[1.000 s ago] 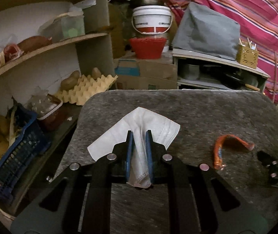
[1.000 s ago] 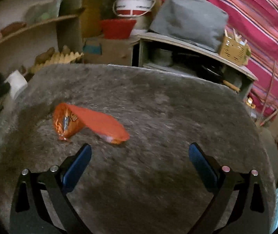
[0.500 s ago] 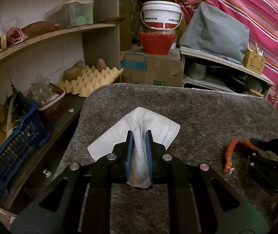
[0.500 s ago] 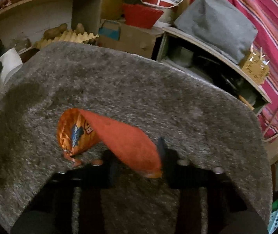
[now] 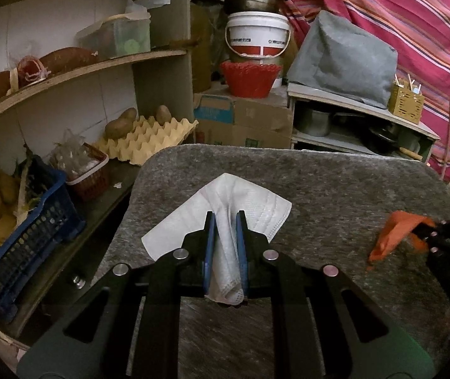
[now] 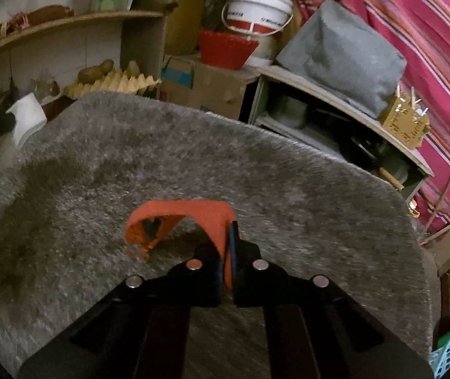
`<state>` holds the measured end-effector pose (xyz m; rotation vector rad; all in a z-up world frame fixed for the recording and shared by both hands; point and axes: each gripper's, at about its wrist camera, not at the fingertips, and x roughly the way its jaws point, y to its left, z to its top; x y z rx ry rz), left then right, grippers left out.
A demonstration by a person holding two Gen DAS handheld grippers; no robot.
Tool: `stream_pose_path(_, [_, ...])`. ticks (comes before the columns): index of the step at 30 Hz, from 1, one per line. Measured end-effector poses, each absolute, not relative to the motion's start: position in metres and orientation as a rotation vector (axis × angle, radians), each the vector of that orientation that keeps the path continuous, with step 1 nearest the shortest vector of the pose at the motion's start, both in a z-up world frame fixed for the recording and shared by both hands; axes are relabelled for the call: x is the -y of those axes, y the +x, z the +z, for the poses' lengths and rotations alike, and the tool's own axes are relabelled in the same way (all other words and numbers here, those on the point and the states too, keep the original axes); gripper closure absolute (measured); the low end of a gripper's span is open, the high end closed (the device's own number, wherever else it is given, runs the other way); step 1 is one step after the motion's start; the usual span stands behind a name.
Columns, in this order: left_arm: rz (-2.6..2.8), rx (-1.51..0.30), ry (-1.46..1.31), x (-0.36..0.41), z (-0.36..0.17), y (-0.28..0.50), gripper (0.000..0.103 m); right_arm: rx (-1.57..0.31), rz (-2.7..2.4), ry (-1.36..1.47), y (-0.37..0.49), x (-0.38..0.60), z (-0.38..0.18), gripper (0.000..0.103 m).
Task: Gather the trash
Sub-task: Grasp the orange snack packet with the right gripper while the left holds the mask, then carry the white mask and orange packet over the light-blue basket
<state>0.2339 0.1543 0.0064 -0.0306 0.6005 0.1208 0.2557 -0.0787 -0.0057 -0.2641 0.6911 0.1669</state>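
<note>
My left gripper (image 5: 225, 221) is shut on a white paper napkin (image 5: 225, 202), held over the grey felt table (image 5: 319, 183). The napkin also shows at the left edge of the right wrist view (image 6: 27, 117). My right gripper (image 6: 226, 230) is shut on an orange snack wrapper (image 6: 190, 213), which arches up off the table with its torn end hanging down to the left. The wrapper (image 5: 395, 230) and the right gripper (image 5: 427, 233) show at the right of the left wrist view.
Shelves on the left hold a blue crate of potatoes (image 5: 19, 233), a small red basket (image 5: 89, 173) and an egg tray (image 5: 149, 139). Behind the table stand cardboard boxes (image 5: 244, 120), a red bowl (image 5: 250, 75), a white bucket (image 5: 256, 38) and a low shelf with pans (image 5: 351, 126). A light blue basket (image 6: 449, 353) is at lower right.
My right gripper moved forward to the orange wrapper, shut on it and lifted it. My left gripper kept hold of the napkin and drew back slightly.
</note>
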Motion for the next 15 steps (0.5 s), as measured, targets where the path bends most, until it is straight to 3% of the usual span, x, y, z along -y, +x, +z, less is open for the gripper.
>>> stream_pose_path(15, [0.016, -0.587, -0.026, -0.085, 0.024, 0.21, 0.091, -0.622, 0.006, -0.204, 0.187, 0.19, 0.021, 0.1])
